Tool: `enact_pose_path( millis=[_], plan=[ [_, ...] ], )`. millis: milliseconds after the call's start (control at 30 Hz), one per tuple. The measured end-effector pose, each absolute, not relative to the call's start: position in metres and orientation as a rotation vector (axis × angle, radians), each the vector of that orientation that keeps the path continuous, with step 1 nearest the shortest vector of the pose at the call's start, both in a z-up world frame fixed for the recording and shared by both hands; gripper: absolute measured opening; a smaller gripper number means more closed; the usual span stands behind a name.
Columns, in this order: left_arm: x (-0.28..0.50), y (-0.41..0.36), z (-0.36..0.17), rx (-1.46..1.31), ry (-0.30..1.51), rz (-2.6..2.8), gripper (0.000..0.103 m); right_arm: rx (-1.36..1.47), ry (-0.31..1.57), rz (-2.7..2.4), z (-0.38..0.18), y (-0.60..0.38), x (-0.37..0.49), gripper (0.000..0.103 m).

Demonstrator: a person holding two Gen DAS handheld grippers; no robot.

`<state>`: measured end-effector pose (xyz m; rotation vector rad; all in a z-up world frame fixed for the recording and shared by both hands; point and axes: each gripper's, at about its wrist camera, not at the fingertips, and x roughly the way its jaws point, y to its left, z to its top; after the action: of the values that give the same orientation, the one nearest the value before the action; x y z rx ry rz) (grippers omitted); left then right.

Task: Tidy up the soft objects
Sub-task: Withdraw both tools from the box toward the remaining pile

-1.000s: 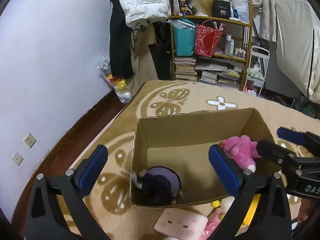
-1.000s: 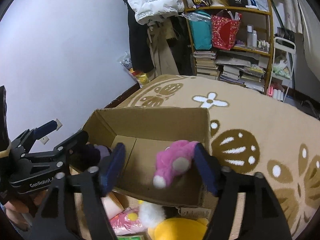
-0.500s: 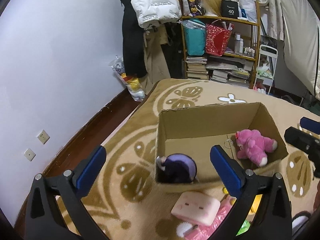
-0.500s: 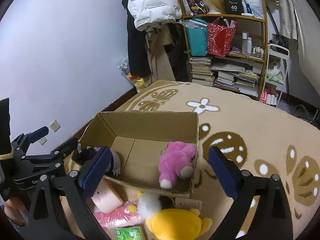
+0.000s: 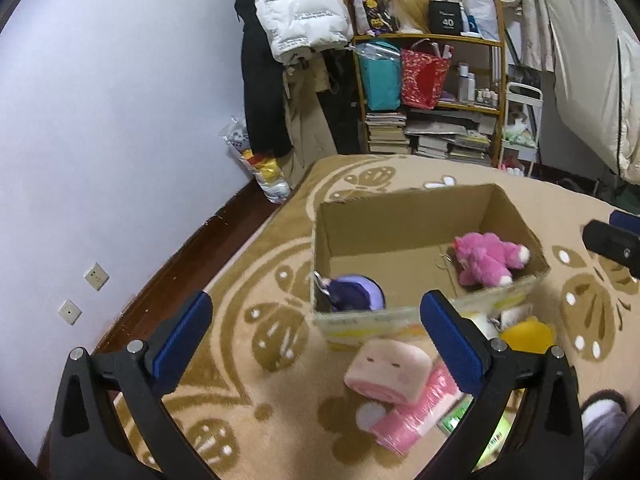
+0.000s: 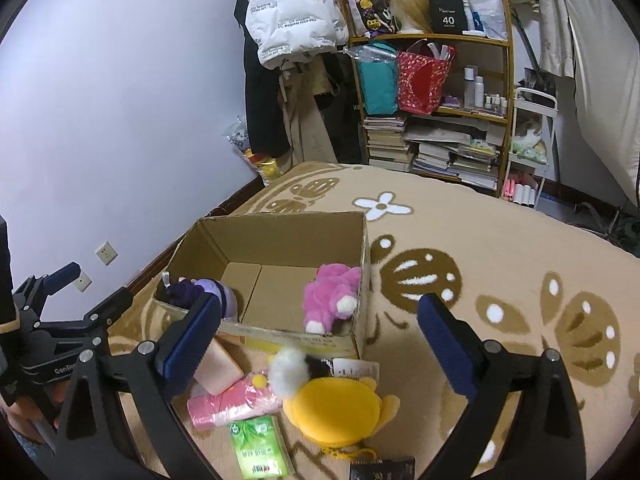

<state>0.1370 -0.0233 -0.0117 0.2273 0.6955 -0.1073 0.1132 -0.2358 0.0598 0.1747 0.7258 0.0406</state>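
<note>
1. Cardboard formed the landmark: an open cardboard box [image 5: 404, 236] sat on a tan carpet [image 6: 500, 248] patterned with brown and white butterfly shapes.
2. Inside the box, a pink plush [image 5: 486, 258] lay against its right wall, and a purple plush [image 5: 352, 294] sat in its near-left corner.
3. Just in front of the box, on the carpet, lay a pale pink block-shaped plush [image 5: 386, 370] with a face, resting on a pink wrapped pack [image 6: 232, 400]; a yellow plush [image 6: 336, 400] with a white pompom [image 6: 288, 364] lay to their right, and a green packet [image 6: 258, 446] lay nearest the camera.
4. Beyond the box, a wooden shelf [image 6: 432, 40] held bags, bottles and stacked books; a white puffer jacket [image 5: 302, 8] and dark clothes hung to the shelf's left.
5. Left of the box, the carpet's edge met a strip of dark wooden floor [image 5: 176, 264] along a plain wall [image 5: 100, 120] with two sockets.
6. Right of the box, the carpet lay open and unoccupied.
7. The left gripper [image 5: 316, 332] hung above the carpet in front of the box, jaws released and wide apart, nothing between them.
8. The right gripper [image 6: 320, 340] hung over the items in front of the box, jaws likewise spread and gripping nothing.
</note>
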Motion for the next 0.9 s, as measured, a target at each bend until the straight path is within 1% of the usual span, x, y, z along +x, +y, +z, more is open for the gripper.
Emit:
enact_pose_path(
  millis=[267,467,900],
  plan=[
    [0.118,-0.027,-0.023,0.251,0.758,-0.125,0.103,0.203,0.751,0.034,0.051,-0.234,0.094,0.103],
    [0.116,-0.019,-0.035,0.217,0.809,-0.102,0.103,0.173,0.822,0.04,0.027,-0.22,0.093,0.103],
    [0.141,-0.006,-0.065,0.075,0.954,-0.127,0.103,0.107,0.98,0.142,-0.03,-0.183,0.107,0.102]
  ],
)
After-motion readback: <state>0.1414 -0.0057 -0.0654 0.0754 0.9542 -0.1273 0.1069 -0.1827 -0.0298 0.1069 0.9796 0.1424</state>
